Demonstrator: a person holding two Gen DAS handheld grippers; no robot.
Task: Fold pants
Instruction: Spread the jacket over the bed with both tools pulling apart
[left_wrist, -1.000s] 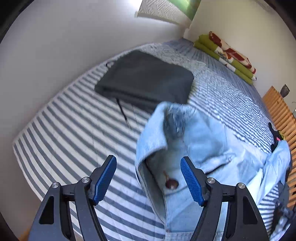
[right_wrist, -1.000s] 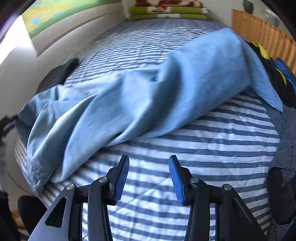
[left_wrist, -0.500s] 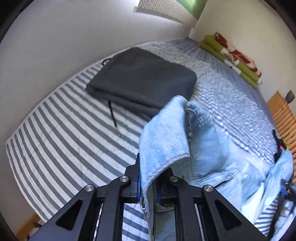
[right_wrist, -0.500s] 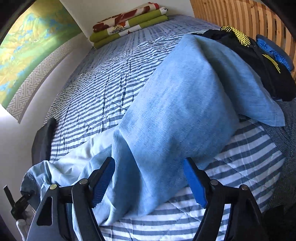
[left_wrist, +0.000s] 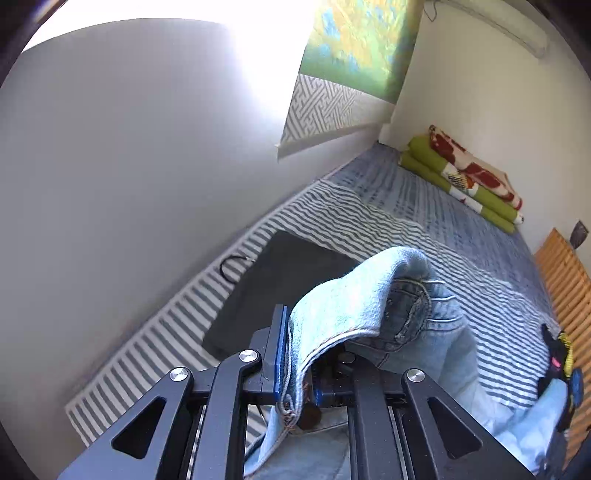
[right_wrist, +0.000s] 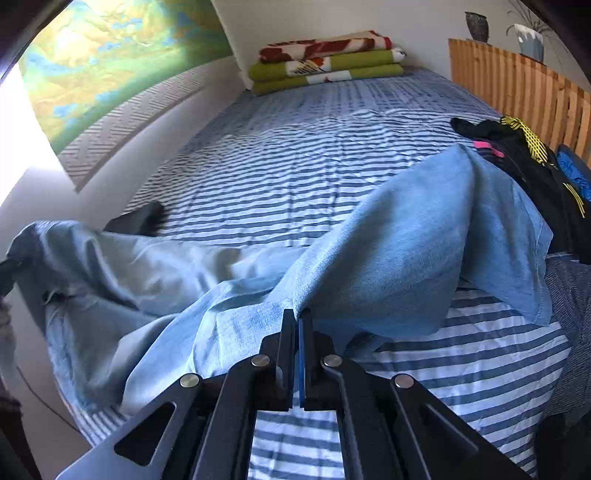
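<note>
Left wrist view shows the left gripper (left_wrist: 295, 354) with its blue-padded fingers (left_wrist: 279, 350) drawn almost together, clamped on the stitched waistband of the light blue denim pants (left_wrist: 354, 295); the band arches up over the jaws and drapes down to the right, a brown button just below the grip; the right wrist view shows the right gripper (right_wrist: 297, 325) pressed fully closed, its tips pinching a fold of the same pants' leg fabric (right_wrist: 406, 240), which rises in a ridge just beyond the tips.

A second ago both sets of jaws stood apart with nothing in them, the left pair straddling the open waistband and the right pair over bare bedding short of the cloth; half a second ago the left was already clamped and the right stood wide around the leg; since then the left view has risen, taking in more wall and the green and yellow wall picture (left_wrist: 354, 40).

The pants lie across the blue-and-white striped bedspread (right_wrist: 314, 147), strung between the two grips; the folded dark grey cloth (left_wrist: 280, 280) lies behind the waistband; a black garment with yellow and pink marks (right_wrist: 517, 147) touches the far leg end.
</note>
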